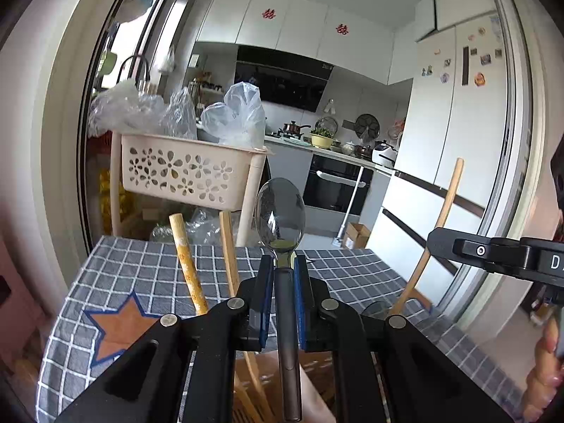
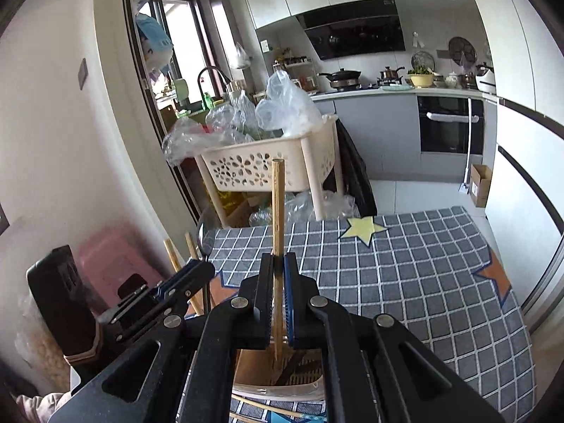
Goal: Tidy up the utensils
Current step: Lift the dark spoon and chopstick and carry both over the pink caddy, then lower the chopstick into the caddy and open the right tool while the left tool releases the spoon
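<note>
Spoon (image 1: 280, 218), metal, is shown clamped by its handle between the blue pads of the left gripper (image 1: 283, 264), bowl upward, above the checked tablecloth (image 1: 141, 268). A single wooden chopstick (image 2: 277, 211) is held upright between the closed jaws of the right gripper (image 2: 278, 264); its lower end is seen just above or inside a slatted holder (image 2: 292, 370), and contact cannot be judged. Two further wooden sticks (image 1: 187, 261) are seen standing beside the spoon, their bases hidden. More chopsticks (image 2: 268, 409) are left lying below the holder's rim. The task is judged partly done: both held utensils are not yet released, and loose pieces remain. A beige basket (image 1: 183, 169) with plastic bags stands behind the table.
</note>
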The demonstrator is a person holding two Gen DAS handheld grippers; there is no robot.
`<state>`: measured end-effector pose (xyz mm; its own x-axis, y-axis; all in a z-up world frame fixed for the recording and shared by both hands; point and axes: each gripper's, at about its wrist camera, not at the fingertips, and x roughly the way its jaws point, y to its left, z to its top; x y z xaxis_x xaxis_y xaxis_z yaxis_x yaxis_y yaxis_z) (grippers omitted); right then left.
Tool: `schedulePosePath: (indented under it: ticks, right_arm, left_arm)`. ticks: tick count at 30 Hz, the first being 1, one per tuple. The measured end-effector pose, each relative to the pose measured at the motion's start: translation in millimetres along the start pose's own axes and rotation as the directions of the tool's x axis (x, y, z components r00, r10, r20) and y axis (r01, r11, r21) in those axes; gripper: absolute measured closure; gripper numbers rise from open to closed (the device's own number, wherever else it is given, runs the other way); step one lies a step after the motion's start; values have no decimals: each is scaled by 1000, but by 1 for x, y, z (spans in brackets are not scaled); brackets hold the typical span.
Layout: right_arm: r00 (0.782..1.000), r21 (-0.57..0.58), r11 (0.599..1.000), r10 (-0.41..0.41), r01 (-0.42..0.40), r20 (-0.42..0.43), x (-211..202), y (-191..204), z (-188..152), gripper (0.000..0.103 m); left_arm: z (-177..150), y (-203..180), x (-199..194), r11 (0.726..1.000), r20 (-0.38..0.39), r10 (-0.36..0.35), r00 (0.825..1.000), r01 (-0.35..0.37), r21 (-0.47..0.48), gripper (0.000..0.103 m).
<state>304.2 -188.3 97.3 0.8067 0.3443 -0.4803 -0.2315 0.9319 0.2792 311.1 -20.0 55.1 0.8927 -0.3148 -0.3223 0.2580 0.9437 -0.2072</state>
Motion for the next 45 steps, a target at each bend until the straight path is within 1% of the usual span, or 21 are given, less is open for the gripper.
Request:
schedulePosePath:
  ticks: [3, 8, 13, 18, 24, 25, 27, 28, 29, 34, 36, 40, 42, 45]
  right_arm:
    - [1000, -4, 1000, 2, -2, -11, 5, -1, -8, 97]
    - [999, 0, 1000, 4, -4, -39, 13, -5, -19, 97]
    - [998, 33, 999, 10, -8, -67, 22, -12, -24, 97]
    - [994, 57, 998, 24, -18, -103, 35, -15, -24, 97]
    - [992, 64, 998, 11, -3, -124, 43, -17, -23, 96]
    - [992, 66, 998, 8, 0, -126, 43, -17, -23, 93]
    - [992, 70, 997, 2, 7, -129, 41, -17, -22, 70]
    - [992, 74, 997, 3, 6, -124, 39, -18, -22, 50]
    - [993, 78, 997, 6, 3, -115, 36, -18, -22, 46]
    - [997, 70, 998, 7, -2, -77, 17, -13, -17, 45]
    - [998, 63, 998, 7, -2, -64, 8, -10, -16, 43]
    - [999, 37, 999, 15, -13, -43, -15, -1, -20, 35]
    - [999, 23, 1000, 20, -19, -41, -27, 4, -25, 33]
    - [998, 14, 1000, 26, -25, -53, -39, 8, -36, 29]
  left_arm:
    - [-11, -6, 2, 999, -2, 23, 1000, -23, 37, 59]
    - [-25, -6, 1, 998, -30, 52, 998, -51, 46, 59]
    - [-33, -11, -2, 995, -47, 63, 997, -59, 79, 59]
    - [-35, -12, -7, 995, -67, 64, 996, -58, 80, 59]
    - [-32, -12, -23, 996, -76, 63, 995, -57, 73, 59]
    - [-32, -12, -26, 996, -81, 62, 995, -56, 70, 59]
    - [-32, -12, -33, 996, -86, 63, 994, -57, 64, 59]
    - [-32, -11, -37, 997, -87, 62, 994, -57, 60, 59]
    - [-32, -11, -41, 997, -87, 62, 994, -58, 57, 59]
    - [-34, -9, -60, 997, -112, 66, 991, -62, 36, 59]
    - [-37, -8, -67, 997, -133, 71, 989, -68, 27, 59]
    - [-45, -6, -80, 996, -170, 85, 982, -82, 24, 59]
    - [-51, -4, -88, 994, -192, 107, 975, -105, 24, 59]
    - [-59, -1, -95, 992, -229, 121, 966, -122, 9, 59]
